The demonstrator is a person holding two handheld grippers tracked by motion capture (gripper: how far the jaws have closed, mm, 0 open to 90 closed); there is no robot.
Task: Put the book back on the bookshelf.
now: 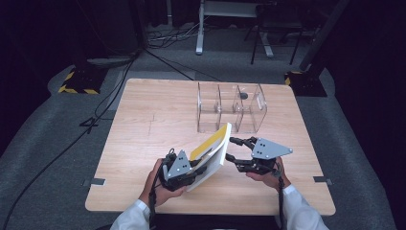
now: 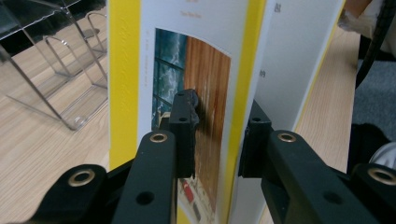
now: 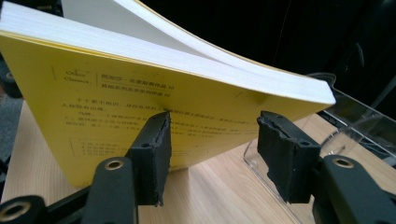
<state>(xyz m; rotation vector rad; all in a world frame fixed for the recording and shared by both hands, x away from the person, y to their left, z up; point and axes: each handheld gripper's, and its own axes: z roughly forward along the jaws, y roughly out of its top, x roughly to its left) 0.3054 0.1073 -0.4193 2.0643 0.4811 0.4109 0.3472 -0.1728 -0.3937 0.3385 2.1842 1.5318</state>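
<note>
A paperback book (image 1: 210, 153) with a yellow cover stands tilted above the near middle of the table, its top leaning toward the far right. My left gripper (image 1: 198, 167) holds it from the lower left. In the left gripper view the picture-printed front cover (image 2: 205, 70) passes between the jaws, and the left gripper (image 2: 219, 135) is shut on it. The cover bows slightly away from the page block (image 3: 187, 51). My right gripper (image 1: 231, 148) sits just right of the book with its jaws apart. In its own view the right gripper (image 3: 212, 149) is open and faces the yellow back cover (image 3: 116, 107).
A clear acrylic organizer (image 1: 232, 108) with upright dividers stands at the far right of the wooden table (image 1: 143, 124); its edge lies close to my right gripper (image 3: 355, 121). Cables and stand feet are on the grey floor beyond the table.
</note>
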